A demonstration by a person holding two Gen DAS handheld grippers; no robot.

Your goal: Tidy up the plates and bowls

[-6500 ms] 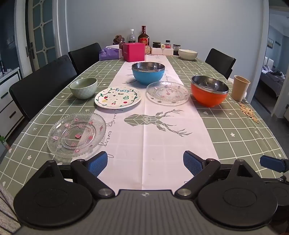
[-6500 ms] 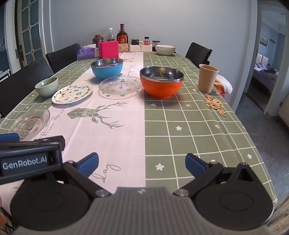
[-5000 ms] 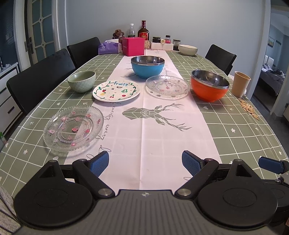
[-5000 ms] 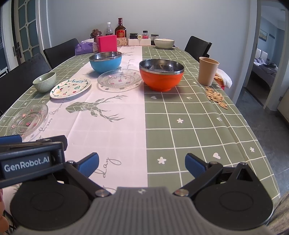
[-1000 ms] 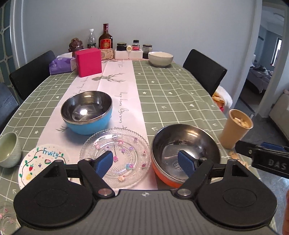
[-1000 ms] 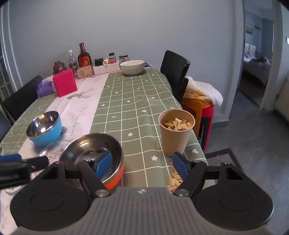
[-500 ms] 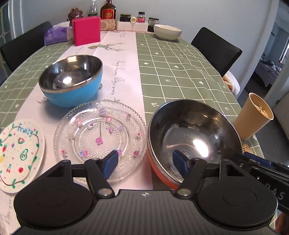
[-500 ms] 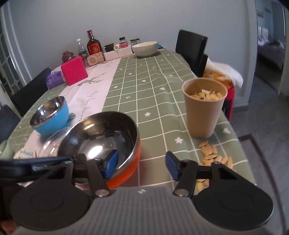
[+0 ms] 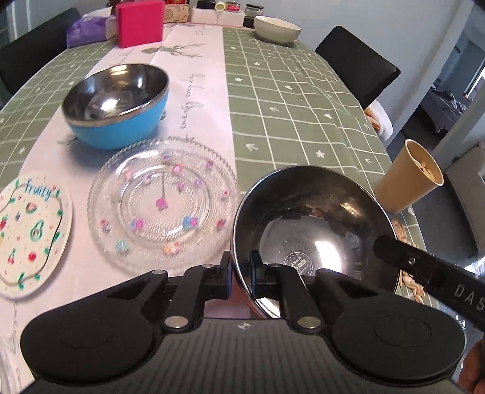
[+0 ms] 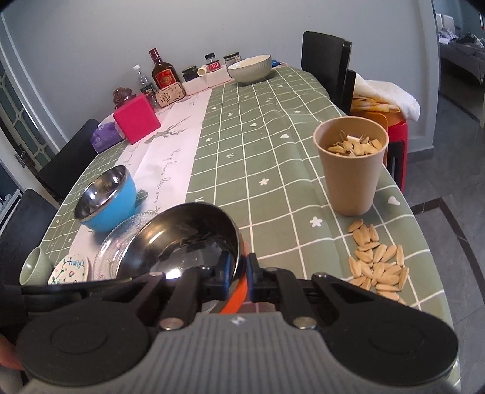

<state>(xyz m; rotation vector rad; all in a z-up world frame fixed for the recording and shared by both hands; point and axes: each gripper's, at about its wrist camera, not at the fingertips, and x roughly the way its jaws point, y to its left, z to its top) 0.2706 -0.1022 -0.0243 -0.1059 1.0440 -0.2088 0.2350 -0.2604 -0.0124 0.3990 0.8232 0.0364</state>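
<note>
The orange steel-lined bowl point(image 9: 312, 230) is gripped on both sides. My left gripper point(image 9: 241, 274) is shut on its near left rim. My right gripper point(image 10: 237, 277) is shut on its right rim, and the bowl point(image 10: 182, 242) looks tilted there. A blue steel-lined bowl point(image 9: 116, 104) stands farther back on the left. A clear glass plate with flowers point(image 9: 162, 203) lies left of the orange bowl. A white "Fruity" plate point(image 9: 28, 230) lies at the far left. A small green bowl point(image 10: 35, 268) shows in the right wrist view.
A tan cup of seeds point(image 10: 351, 169) stands right of the orange bowl, with loose seeds point(image 10: 376, 263) on the cloth. A white bowl point(image 9: 277, 28), a pink box point(image 9: 139, 22), bottles and jars stand at the far end. Black chairs point(image 9: 357, 68) surround the table.
Both grippers have closed on the orange bowl's rim, one on each side. Half a second ago both were open around it. The bowl has tipped slightly.
</note>
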